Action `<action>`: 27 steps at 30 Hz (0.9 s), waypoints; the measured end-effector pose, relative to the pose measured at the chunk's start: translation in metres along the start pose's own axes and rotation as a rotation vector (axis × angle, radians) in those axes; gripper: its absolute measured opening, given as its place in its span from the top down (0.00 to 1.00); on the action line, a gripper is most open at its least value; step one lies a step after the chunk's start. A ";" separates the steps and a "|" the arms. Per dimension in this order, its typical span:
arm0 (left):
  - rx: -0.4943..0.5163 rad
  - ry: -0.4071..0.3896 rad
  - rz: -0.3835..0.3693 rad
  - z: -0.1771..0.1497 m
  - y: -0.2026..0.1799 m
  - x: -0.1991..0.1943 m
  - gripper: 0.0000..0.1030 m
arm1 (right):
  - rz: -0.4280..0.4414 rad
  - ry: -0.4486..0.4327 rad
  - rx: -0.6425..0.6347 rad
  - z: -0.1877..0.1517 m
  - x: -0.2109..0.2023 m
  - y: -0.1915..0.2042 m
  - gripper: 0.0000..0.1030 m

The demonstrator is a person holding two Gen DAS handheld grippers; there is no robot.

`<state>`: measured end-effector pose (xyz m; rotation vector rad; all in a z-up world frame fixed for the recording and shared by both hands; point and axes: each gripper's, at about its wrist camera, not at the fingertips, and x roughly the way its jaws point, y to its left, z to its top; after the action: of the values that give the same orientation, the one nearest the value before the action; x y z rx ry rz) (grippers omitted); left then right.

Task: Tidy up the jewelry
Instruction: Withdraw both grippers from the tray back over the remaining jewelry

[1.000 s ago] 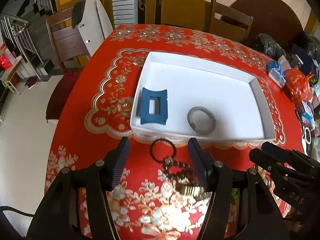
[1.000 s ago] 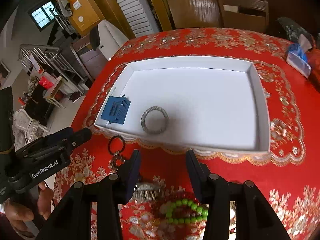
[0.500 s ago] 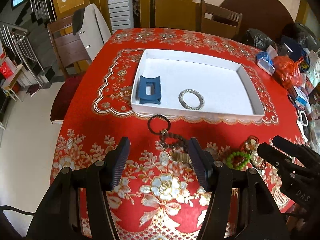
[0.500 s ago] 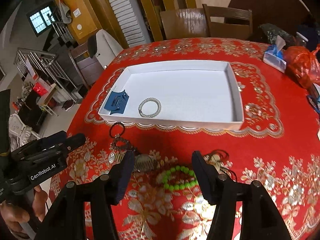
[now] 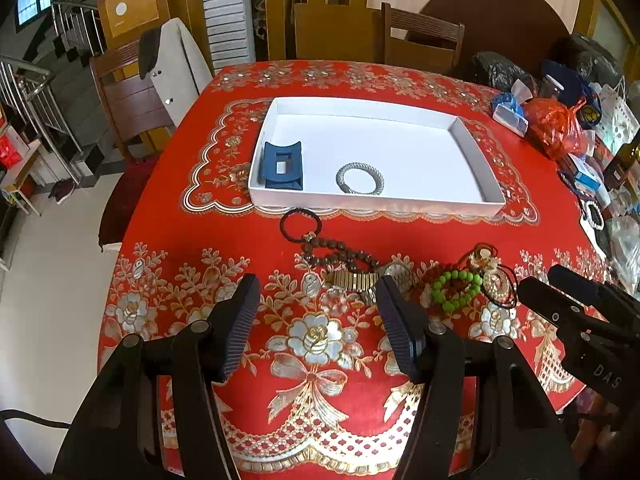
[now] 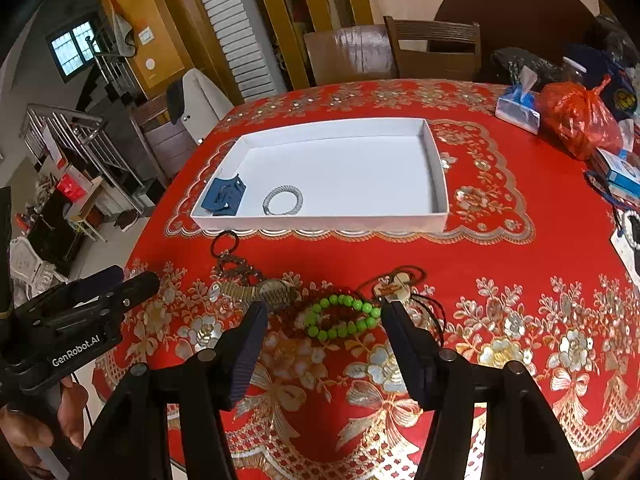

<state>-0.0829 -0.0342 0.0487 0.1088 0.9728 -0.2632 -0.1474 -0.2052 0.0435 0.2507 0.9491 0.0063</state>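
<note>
A white tray [image 5: 372, 204] on the red tablecloth holds a blue hair clip [image 5: 281, 166] and a silver braided bracelet [image 5: 359, 179]. In front of it lie a black ring [image 5: 300, 225], brown beads [image 5: 336, 254], a gold watch [image 5: 360, 278], a green bead bracelet [image 6: 340, 318] and a pendant necklace [image 6: 394, 286]. My left gripper [image 5: 318, 282] is open over bare cloth, just short of the watch. My right gripper [image 6: 325, 308] is open, its jaws still opening. The green bracelet shows between its fingers, and the pads do not touch it.
An orange bag [image 6: 576, 120], a tissue pack [image 6: 518, 108] and small boxes crowd the table's right side. Wooden chairs [image 5: 424, 40] stand behind the table, and one with a white coat [image 5: 176, 60] at the left. The near table edge lies below the fingers.
Both grippers have drawn back from the tray toward the near table edge, so the loose jewelry now shows ahead of them. The right jaws have widened.
</note>
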 end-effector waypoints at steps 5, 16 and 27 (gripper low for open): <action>0.007 0.006 0.002 -0.007 0.000 -0.002 0.42 | -0.005 0.012 0.007 -0.010 -0.001 -0.003 0.42; -0.032 0.063 -0.013 -0.022 0.018 0.007 0.42 | -0.009 0.040 0.026 -0.022 0.002 -0.012 0.42; -0.048 0.098 -0.048 -0.024 0.020 0.016 0.42 | -0.008 0.074 0.009 -0.022 0.013 -0.009 0.41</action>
<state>-0.0882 -0.0128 0.0210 0.0550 1.0792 -0.2800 -0.1590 -0.2080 0.0191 0.2562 1.0241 0.0043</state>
